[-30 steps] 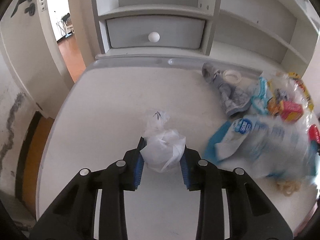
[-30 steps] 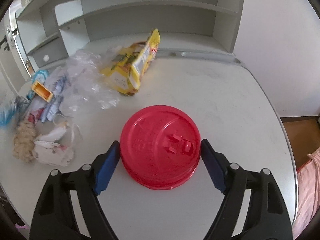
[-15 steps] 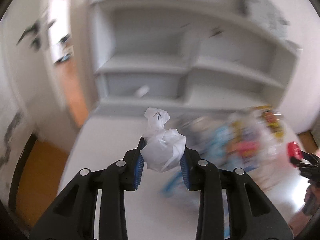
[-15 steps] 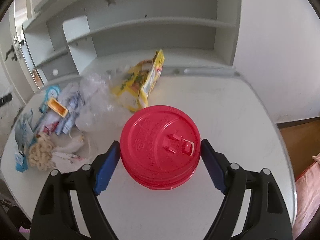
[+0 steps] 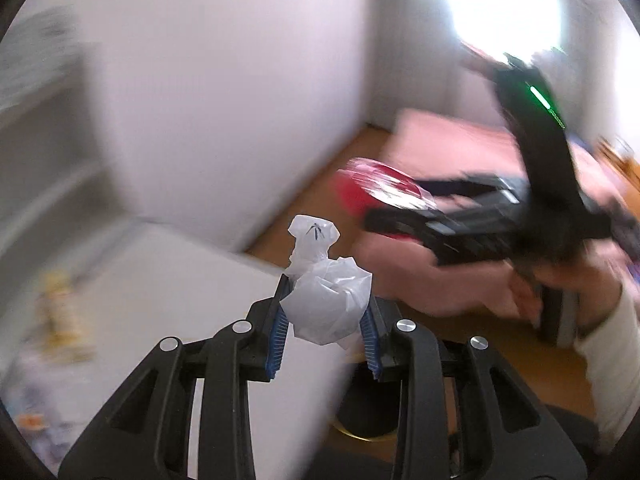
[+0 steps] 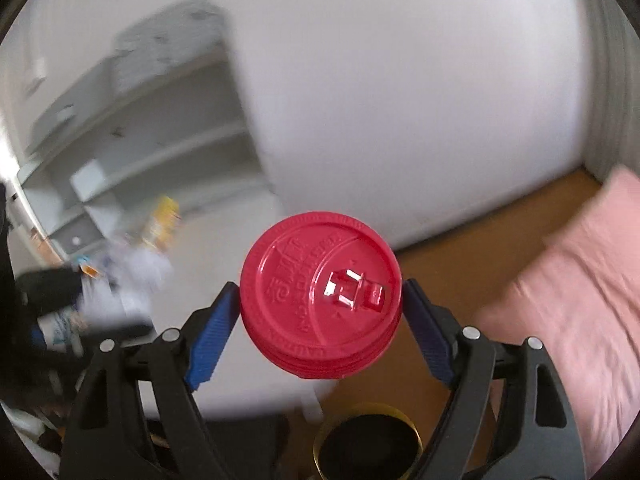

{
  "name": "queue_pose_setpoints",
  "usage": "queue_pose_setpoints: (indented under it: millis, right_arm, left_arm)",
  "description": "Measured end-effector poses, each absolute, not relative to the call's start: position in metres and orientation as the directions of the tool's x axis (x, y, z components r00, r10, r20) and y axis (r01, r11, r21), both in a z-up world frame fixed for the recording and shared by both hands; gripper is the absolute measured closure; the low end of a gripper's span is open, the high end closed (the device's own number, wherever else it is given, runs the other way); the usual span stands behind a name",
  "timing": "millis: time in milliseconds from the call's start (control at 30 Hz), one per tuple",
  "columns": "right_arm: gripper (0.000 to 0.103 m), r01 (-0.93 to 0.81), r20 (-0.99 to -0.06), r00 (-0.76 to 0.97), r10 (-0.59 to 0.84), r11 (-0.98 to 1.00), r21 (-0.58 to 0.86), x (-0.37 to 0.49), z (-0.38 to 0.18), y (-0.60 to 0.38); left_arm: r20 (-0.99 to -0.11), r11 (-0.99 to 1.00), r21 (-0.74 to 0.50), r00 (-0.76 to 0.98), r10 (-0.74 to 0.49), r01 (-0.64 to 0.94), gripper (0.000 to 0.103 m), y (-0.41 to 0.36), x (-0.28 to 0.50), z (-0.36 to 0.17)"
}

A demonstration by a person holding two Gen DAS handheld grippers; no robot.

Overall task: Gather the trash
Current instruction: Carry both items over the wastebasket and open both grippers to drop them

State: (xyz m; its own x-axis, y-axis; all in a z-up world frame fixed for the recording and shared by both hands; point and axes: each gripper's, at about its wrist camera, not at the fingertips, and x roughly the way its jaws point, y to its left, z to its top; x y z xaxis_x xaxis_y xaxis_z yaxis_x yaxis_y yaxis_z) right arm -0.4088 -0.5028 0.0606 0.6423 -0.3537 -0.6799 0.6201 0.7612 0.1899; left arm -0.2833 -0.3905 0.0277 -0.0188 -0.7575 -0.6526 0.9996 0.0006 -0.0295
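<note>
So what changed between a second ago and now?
Both hands swung away from the desk: the left gripper carried the knotted white bag, the right gripper the red lid, lifted off the desk, out over the wooden floor above a dark, gold-rimmed bin. Neither grip changed; the remaining trash stayed on the desk.
</note>
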Motion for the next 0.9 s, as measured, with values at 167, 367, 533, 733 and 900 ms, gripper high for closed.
queue_pose_setpoints:
  millis: [167,367,533,733,900]
  right_arm:
    - [0.023,0.714,-0.820,0.551,-0.155,0.595,0.368,-0.480,-0.056,-0.546]
    - [0.024,0.815,-0.896,0.435,0.086,0.386,0.432,-0.511,-0.221,-0.559]
    - [0.023,0.813,-0.857,0.486,0.174,0.269,0.516,-0.521,-0.268,-0.555]
    - [0.006,0.796,-0.827,0.533,0.180,0.223,0.562,-0.528,-0.269,-0.567]
    - [0.006,0.841,-0.870,0.488,0.073,0.229,0.491,-0.549,-0.241,-0.572]
  left_arm:
    - [-0.801,-0.143,-0.138,-0.195,-0.566,0.980,0.072,-0.450,-0.353,-0.085]
    - [-0.926,-0.060,-0.253,-0.260,-0.274,0.966,0.072,-0.499,-0.371,-0.238]
    - [-0.935,-0.041,-0.252,-0.255,-0.249,0.967,0.072,-0.503,-0.379,-0.254]
    - [-0.922,-0.002,-0.268,-0.257,-0.290,0.963,0.006,-0.502,-0.369,-0.256]
    - [-0.891,-0.096,-0.298,-0.313,-0.330,0.950,0.006,-0.491,-0.369,-0.251]
